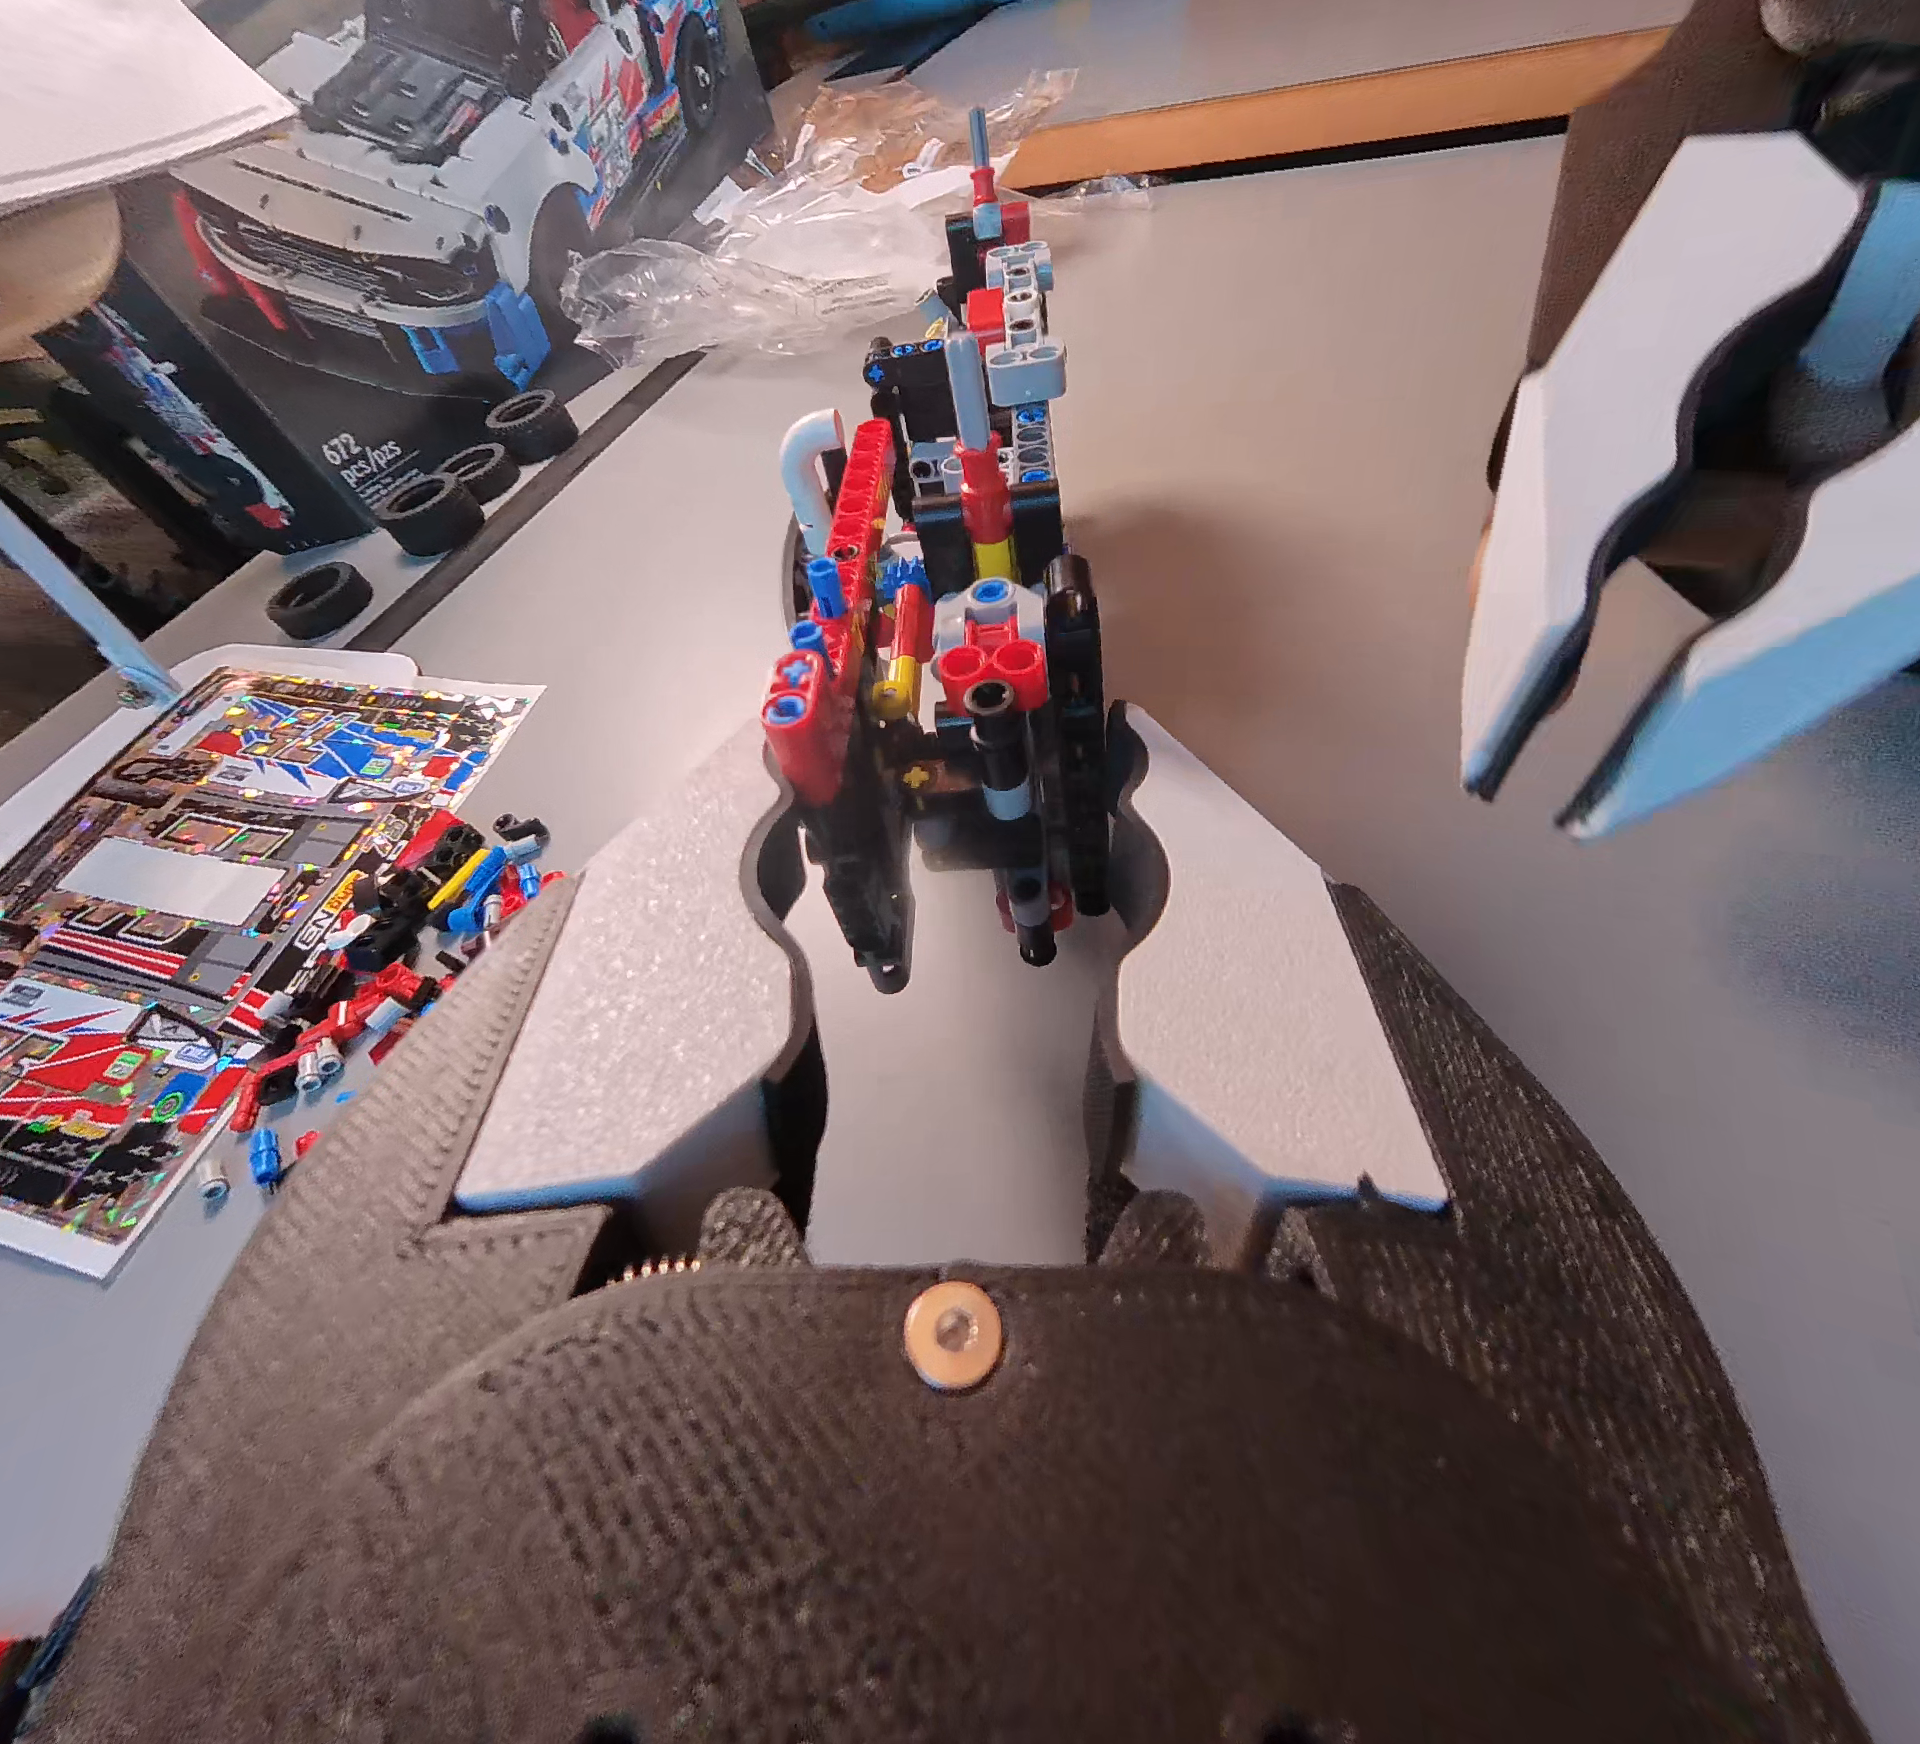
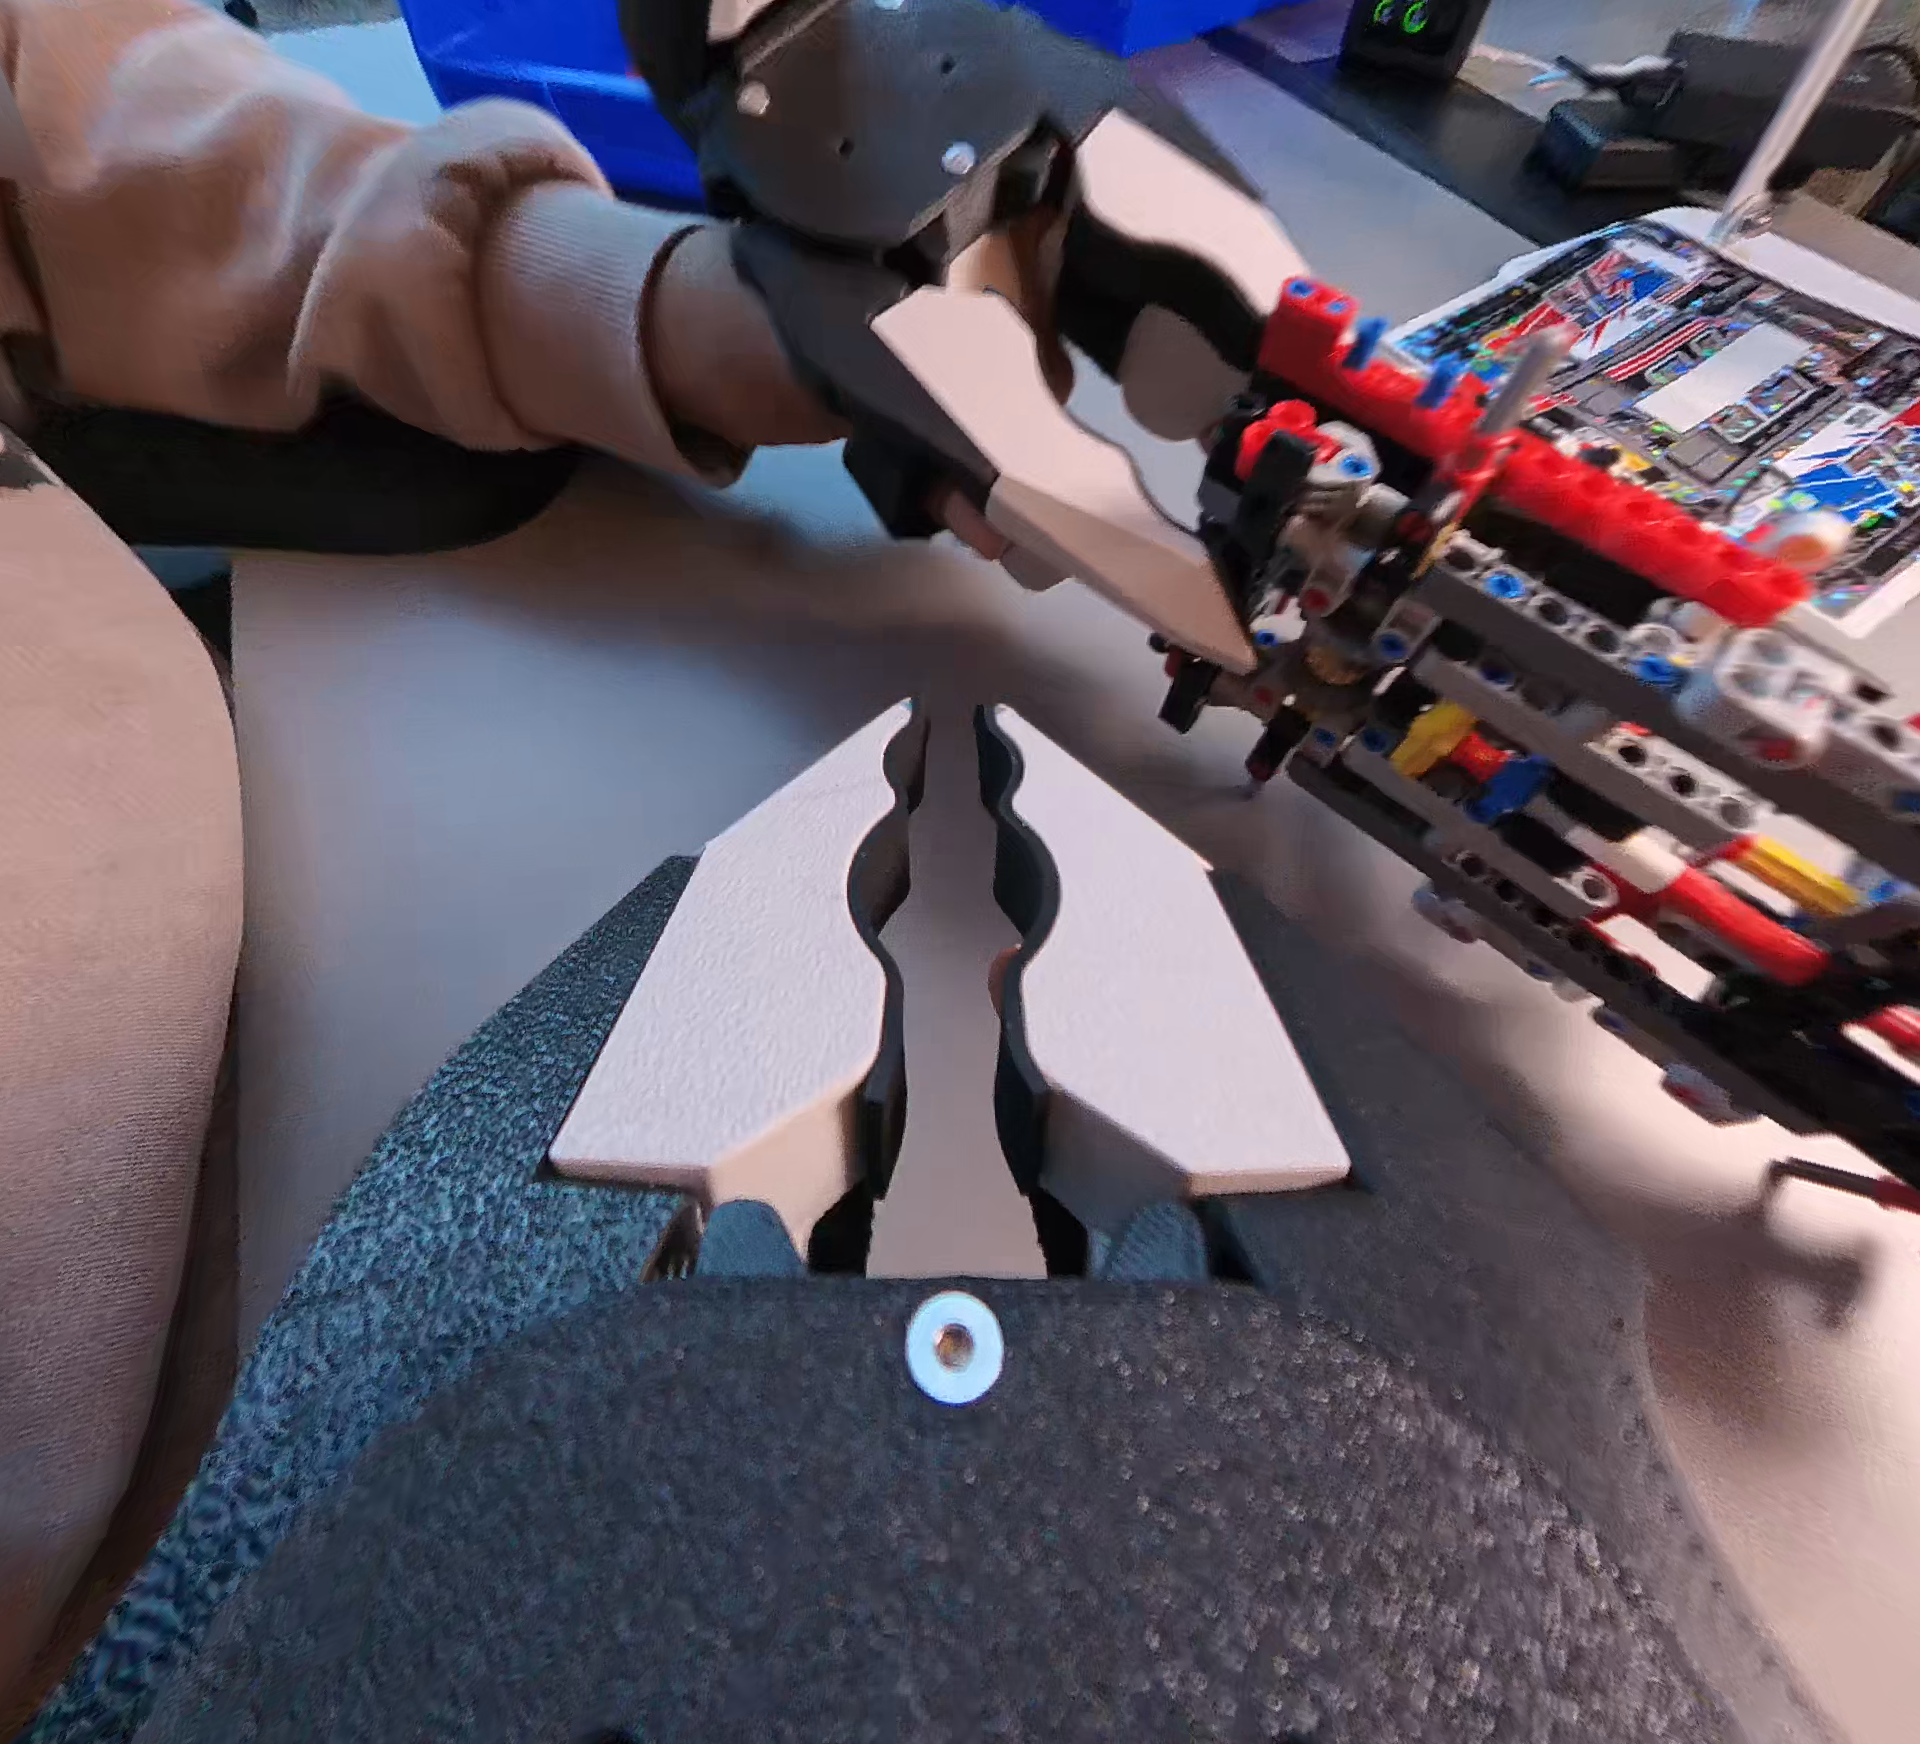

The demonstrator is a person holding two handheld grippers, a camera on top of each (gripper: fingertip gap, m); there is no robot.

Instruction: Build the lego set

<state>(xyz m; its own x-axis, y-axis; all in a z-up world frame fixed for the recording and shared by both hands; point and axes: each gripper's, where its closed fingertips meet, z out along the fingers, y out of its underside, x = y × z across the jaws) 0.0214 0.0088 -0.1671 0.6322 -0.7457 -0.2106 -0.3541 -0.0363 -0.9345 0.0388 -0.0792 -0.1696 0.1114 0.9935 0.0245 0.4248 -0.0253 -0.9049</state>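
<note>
Grey tabletop bearing a printed cardboard set box, holographic sticker sheet and scattered small red, blue and black plastic pieces. Left gripper, fingers clamped on the near end of the long red, black and grey partly built brick chassis. Right gripper beside it, fingers slightly apart, holding nothing.
</note>
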